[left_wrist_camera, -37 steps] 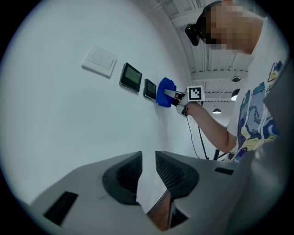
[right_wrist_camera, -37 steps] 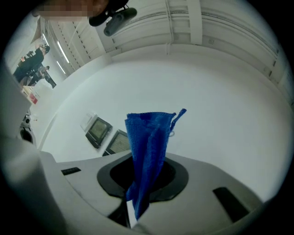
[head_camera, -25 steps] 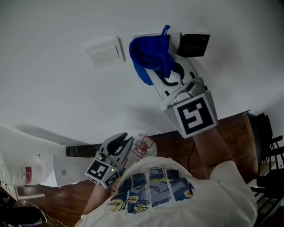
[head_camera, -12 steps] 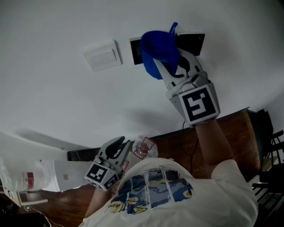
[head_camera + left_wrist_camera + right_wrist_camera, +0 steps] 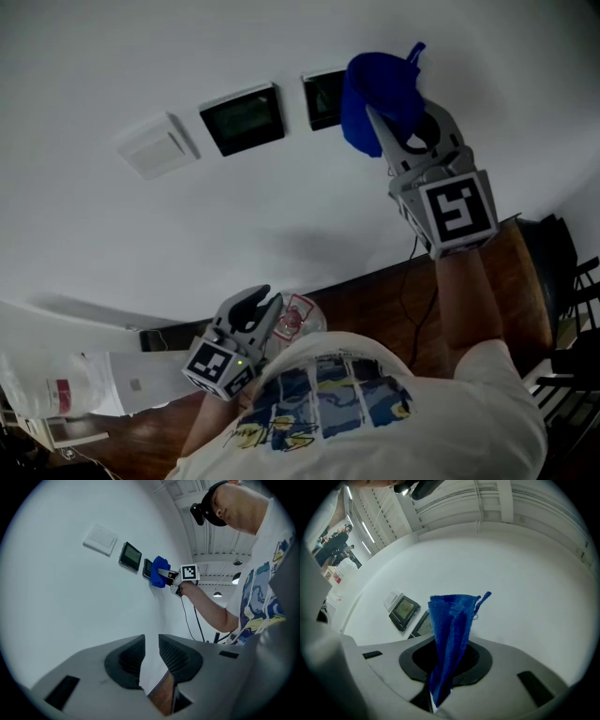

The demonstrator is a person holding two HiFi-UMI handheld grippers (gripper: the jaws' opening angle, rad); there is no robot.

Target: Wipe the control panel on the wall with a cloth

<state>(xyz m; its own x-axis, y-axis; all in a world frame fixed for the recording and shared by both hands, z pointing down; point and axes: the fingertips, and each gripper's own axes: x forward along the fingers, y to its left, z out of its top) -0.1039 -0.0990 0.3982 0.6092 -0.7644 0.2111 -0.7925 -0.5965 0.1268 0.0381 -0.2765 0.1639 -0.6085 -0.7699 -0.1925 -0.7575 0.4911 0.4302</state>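
Note:
Two dark control panels sit side by side on the white wall: the left panel is fully uncovered, while the right panel is partly hidden. My right gripper is raised to the wall and shut on a bunched blue cloth, which lies against the right panel's right side. My left gripper hangs low near my chest, its jaws nearly together with nothing between them.
A white switch plate is mounted left of the panels. Below the wall runs a brown wooden surface with a cable. A white bag lies at the left, and dark chairs stand at the right.
My right gripper has carried the cloth rightward across the panels, from the left panel to the right one's far side. The left panel is now uncovered. The left gripper has barely moved.

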